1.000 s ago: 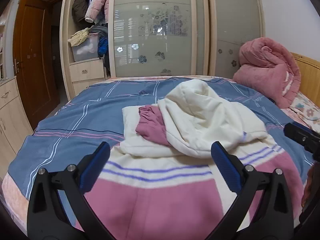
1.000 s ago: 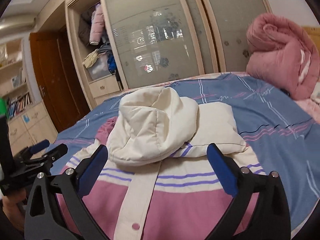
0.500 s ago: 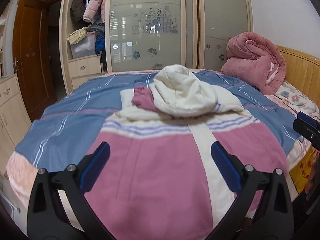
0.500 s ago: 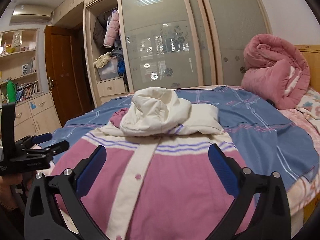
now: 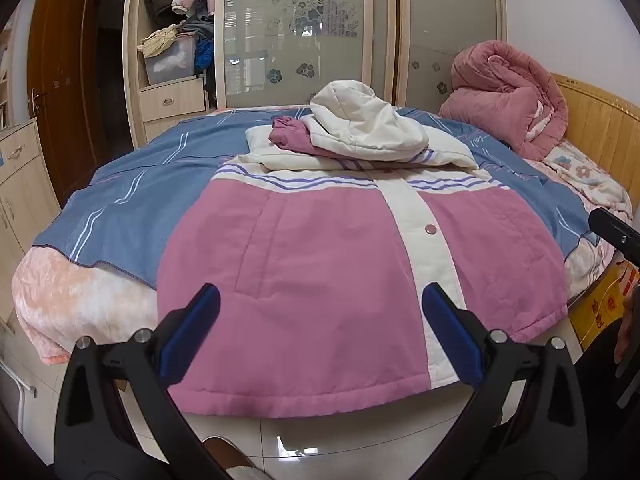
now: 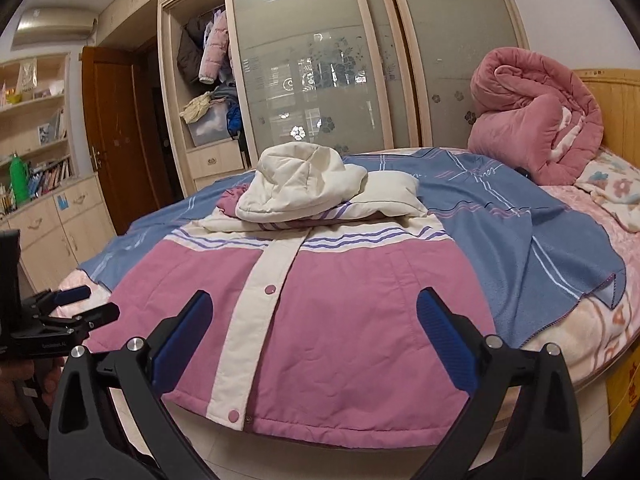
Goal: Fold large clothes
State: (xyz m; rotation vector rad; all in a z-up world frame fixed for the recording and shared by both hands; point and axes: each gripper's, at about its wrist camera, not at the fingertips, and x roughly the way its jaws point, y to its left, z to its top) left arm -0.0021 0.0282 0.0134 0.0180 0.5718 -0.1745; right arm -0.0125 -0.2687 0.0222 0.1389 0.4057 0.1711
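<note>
A pink and cream padded jacket (image 5: 320, 272) (image 6: 340, 320) lies flat on the bed, its hem hanging over the near edge. Its cream hood (image 5: 364, 124) (image 6: 300, 184) is folded down over the upper part, with a pink sleeve end (image 5: 288, 136) bunched beside it. A cream snap placket (image 5: 424, 248) runs down the front. My left gripper (image 5: 320, 336) is open, hovering just in front of the hem, touching nothing. My right gripper (image 6: 314, 340) is also open above the hem. In the right wrist view the left gripper (image 6: 76, 304) shows at far left, held in a hand.
The bed has a blue striped blanket (image 5: 140, 200) and a floral sheet (image 6: 600, 208). A rolled pink quilt (image 5: 508, 96) sits by the wooden headboard (image 5: 600, 128). A wardrobe with frosted sliding doors (image 6: 320, 60), a brown door (image 5: 60, 80) and low cabinets (image 6: 52, 228) stand behind. Tiled floor (image 5: 340, 440) lies below.
Both grippers have drawn back from the hood end towards the foot of the bed, so the whole jacket and its hem are now in view. Both stay open.
</note>
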